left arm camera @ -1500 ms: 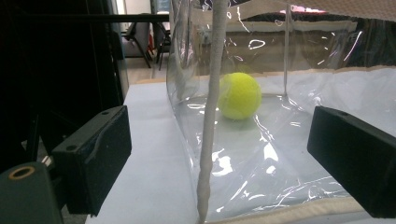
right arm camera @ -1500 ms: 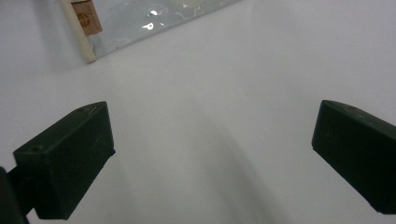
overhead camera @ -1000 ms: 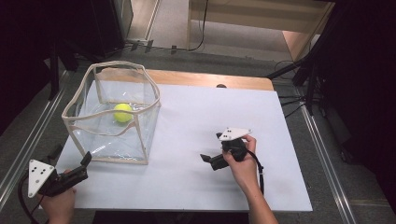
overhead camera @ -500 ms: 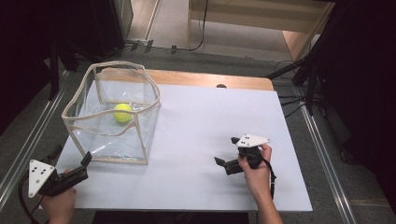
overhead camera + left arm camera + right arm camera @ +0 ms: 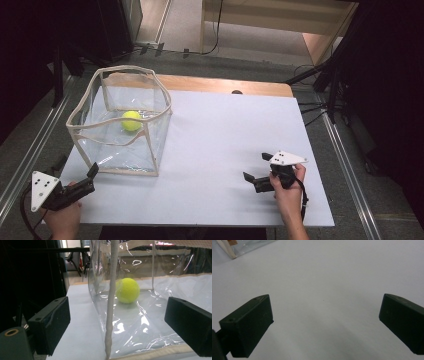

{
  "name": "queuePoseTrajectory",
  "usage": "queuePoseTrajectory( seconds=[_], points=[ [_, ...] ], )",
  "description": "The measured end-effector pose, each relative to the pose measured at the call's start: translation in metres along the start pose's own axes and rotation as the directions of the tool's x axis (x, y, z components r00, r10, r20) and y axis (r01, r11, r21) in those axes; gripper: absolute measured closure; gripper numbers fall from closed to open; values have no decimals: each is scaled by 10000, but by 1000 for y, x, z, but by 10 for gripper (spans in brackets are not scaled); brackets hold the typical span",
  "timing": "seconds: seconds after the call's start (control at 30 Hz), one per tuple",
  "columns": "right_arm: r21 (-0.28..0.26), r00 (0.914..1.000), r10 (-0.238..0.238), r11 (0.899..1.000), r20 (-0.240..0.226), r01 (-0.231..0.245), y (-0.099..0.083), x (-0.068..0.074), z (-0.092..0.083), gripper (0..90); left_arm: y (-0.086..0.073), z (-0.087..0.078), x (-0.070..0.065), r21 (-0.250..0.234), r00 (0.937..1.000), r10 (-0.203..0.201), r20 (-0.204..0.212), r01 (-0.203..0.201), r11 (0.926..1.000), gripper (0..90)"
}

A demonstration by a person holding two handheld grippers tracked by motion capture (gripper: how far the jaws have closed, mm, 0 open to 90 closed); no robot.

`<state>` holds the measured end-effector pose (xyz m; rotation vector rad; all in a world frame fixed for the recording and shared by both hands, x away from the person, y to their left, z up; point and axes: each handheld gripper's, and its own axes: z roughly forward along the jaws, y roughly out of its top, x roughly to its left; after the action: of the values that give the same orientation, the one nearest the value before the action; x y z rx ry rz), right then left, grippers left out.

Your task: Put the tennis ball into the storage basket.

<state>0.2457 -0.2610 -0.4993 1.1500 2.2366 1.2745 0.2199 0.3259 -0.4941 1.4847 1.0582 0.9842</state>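
Since a second ago the right gripper (image 5: 257,170) has drawn back toward the table's near right edge, while nothing else has shifted. At the left, the left gripper (image 5: 92,172) sits at the near left corner, jaws spread wide, aimed at a corner seam of the clear plastic bin (image 5: 150,131). Inside the bin rests the yellow tennis ball (image 5: 131,120). Farther right, the right gripper's jaws gape over the bare white table (image 5: 225,135), holding nothing.

Glossy clear plastic bin (image 5: 125,150) – cloth-edged, fuzzy ball (image 5: 131,120), matt white table (image 5: 225,145)
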Motion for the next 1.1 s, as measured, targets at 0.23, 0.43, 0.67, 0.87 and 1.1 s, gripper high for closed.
queuePoseTrajectory(
  seconds=[0.23, 0.43, 0.67, 0.87, 1.1],
  points=[
    [-164, 9995, 241, 9996, 225, -237, -11, -6, -13, 0, 0, 0, 0, -5, 10000, 15, 6, -15, 10000, 68],
    [-298, 9978, 508, 9983, 430, -496, -21, -12, -23, 0, 0, 0, -1, -15, 10000, 5, 11, -5, 10000, 68],
    [-519, 9950, 734, 9962, 676, -700, -31, -18, -33, 0, 0, 0, -1, -20, 10000, 47, 34, -47, 10000, 68],
    [-821, 9912, 1015, 9921, 844, -946, -38, -24, -42, 0, 0, 0, -1, 8, 10000, 77, 28, -77, 10000, 68],
    [-1179, 9848, 1448, 9841, 963, -1331, -48, -31, -52, 0, 0, 0, -1, 20, 10000, 85, 30, -85, 10000, 68]
  ],
)
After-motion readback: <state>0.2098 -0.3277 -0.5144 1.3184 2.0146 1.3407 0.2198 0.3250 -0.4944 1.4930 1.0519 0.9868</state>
